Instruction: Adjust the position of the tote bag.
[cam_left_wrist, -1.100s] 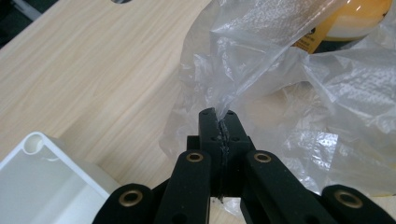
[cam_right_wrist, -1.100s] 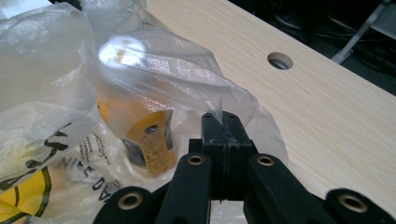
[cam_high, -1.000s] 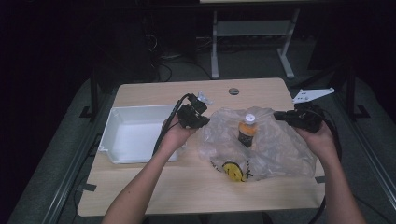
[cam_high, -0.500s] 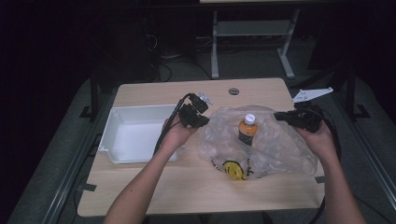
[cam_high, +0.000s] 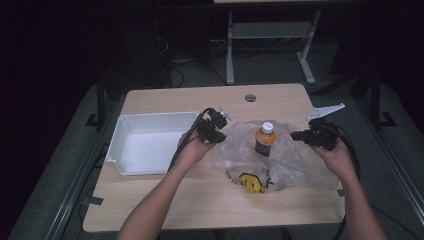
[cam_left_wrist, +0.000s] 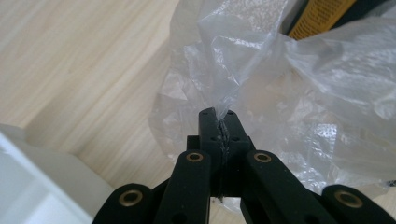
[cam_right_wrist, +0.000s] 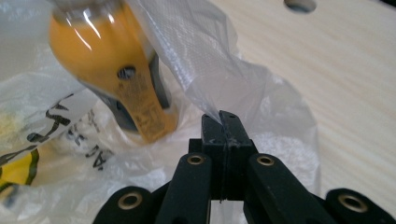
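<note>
A clear plastic bag (cam_high: 285, 155) with yellow and black print lies spread on the wooden table (cam_high: 210, 100). An orange drink bottle (cam_high: 264, 138) with a white cap stands upright inside it. My left gripper (cam_high: 220, 131) is shut on the bag's left edge; the film (cam_left_wrist: 233, 79) rises from between its closed jaws (cam_left_wrist: 219, 122). My right gripper (cam_high: 300, 135) is shut on the bag's right edge, the plastic (cam_right_wrist: 210, 84) pinched at its tips (cam_right_wrist: 226, 122). The bottle (cam_right_wrist: 112, 70) leans across the right gripper view, close ahead and to the left.
A white rectangular bin (cam_high: 150, 142) sits on the left part of the table, right beside my left hand; its corner (cam_left_wrist: 42, 186) shows in the left gripper view. A round cable hole (cam_high: 250, 97) is near the table's far edge. A white bracket (cam_high: 325, 111) lies at the right edge.
Both grippers have held their pinch on the bag. The bag's opening has spread slightly, and the bottle stands in much the same place.
</note>
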